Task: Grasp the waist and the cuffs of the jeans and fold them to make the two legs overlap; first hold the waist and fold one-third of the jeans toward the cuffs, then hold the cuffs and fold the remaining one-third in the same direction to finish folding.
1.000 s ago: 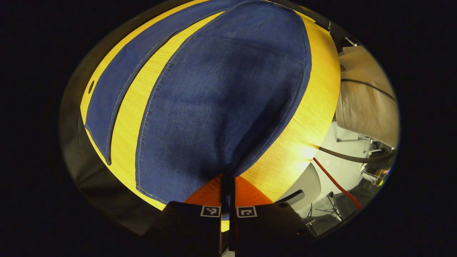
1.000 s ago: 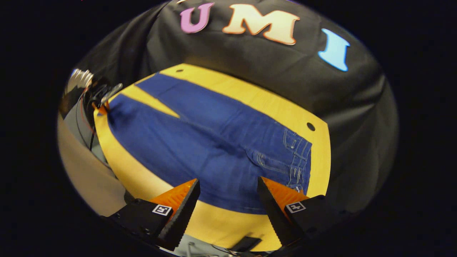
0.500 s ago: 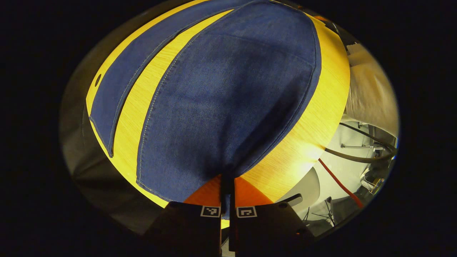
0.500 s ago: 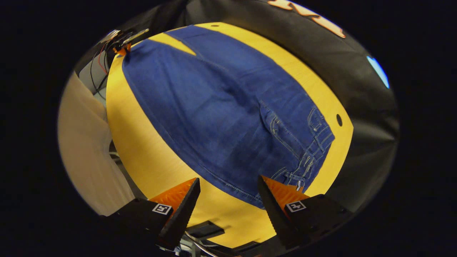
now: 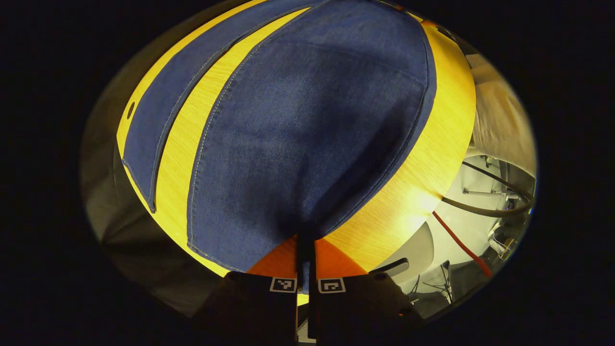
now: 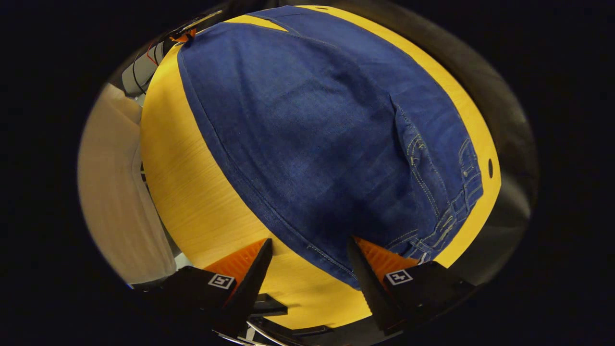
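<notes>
Jeans [image 6: 317, 134] flat; legs run toward left gripper [image 5: 306, 250]

No legible text, brand, or number is found. Square black-and-white coded markers are noted on the left gripper [image 5: 306, 250] at 6 o'clock in its view, and on the right gripper [image 6: 310, 259] likewise; these cannot be read.

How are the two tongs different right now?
The left tongs are squeezed shut, pinching the corner of a jeans leg at its cuff end. The right tongs are wide open and grip nothing. They hover over the table edge near the waist, with the jeans corner between their fingers. Both point at the same jeans.
</notes>
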A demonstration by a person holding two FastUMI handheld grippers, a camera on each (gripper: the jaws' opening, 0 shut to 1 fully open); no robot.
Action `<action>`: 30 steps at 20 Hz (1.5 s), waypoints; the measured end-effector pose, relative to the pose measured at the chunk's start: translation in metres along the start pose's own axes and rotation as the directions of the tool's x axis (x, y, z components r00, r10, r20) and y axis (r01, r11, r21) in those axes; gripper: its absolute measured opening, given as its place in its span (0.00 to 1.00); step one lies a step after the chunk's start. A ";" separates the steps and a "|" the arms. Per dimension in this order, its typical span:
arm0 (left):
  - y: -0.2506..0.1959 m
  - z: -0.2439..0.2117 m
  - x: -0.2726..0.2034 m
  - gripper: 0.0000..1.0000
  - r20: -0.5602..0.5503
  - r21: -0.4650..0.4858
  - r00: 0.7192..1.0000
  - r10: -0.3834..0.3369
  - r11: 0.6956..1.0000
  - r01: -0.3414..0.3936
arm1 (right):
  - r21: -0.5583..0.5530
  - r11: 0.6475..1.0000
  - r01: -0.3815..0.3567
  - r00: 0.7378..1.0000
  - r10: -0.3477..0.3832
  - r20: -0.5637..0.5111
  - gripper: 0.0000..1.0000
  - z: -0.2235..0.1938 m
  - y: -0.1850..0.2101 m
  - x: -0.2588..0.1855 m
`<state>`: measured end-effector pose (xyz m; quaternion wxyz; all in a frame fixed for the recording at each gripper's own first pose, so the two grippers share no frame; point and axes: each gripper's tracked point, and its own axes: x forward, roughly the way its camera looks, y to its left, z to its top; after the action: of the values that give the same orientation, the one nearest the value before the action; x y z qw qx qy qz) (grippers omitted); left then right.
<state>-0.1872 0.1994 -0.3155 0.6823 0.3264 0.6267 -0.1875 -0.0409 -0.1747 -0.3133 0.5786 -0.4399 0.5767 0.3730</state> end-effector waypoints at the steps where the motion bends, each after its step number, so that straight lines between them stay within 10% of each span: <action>1: 0.000 -0.001 0.001 0.02 -0.004 0.002 1.000 0.001 1.000 -0.001 | 0.006 1.000 -0.015 1.000 0.015 -0.001 0.93 0.001 0.001 0.000; 8: -0.001 0.001 0.001 0.01 0.002 -0.020 1.000 -0.012 1.000 0.012 | 0.051 0.999 -0.018 0.999 0.019 -0.033 0.94 0.003 -0.002 0.001; 12: -0.001 0.001 0.001 0.02 0.013 -0.038 1.000 -0.015 0.999 0.015 | 0.098 0.995 0.000 1.000 0.002 -0.020 0.72 0.009 -0.014 -0.001; 16: -0.003 0.000 -0.001 0.01 0.013 -0.093 0.998 -0.060 0.994 0.061 | 0.144 0.985 0.094 0.995 -0.098 0.016 0.15 0.017 -0.029 -0.002; 18: -0.003 0.001 0.000 0.00 0.012 -0.103 0.996 -0.089 0.991 0.089 | 0.185 0.973 0.139 0.989 -0.145 0.020 0.05 0.014 -0.028 -0.004; 30: 0.025 0.001 -0.052 0.00 -0.036 -0.087 0.991 -0.131 0.988 0.128 | 0.579 0.789 0.204 0.947 -0.310 0.088 0.05 0.038 -0.054 -0.059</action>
<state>-0.1773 0.2081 -0.2595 0.6689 0.2597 0.6678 -0.1978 0.0189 -0.1526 -0.2523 0.7769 -0.2889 0.5412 0.1417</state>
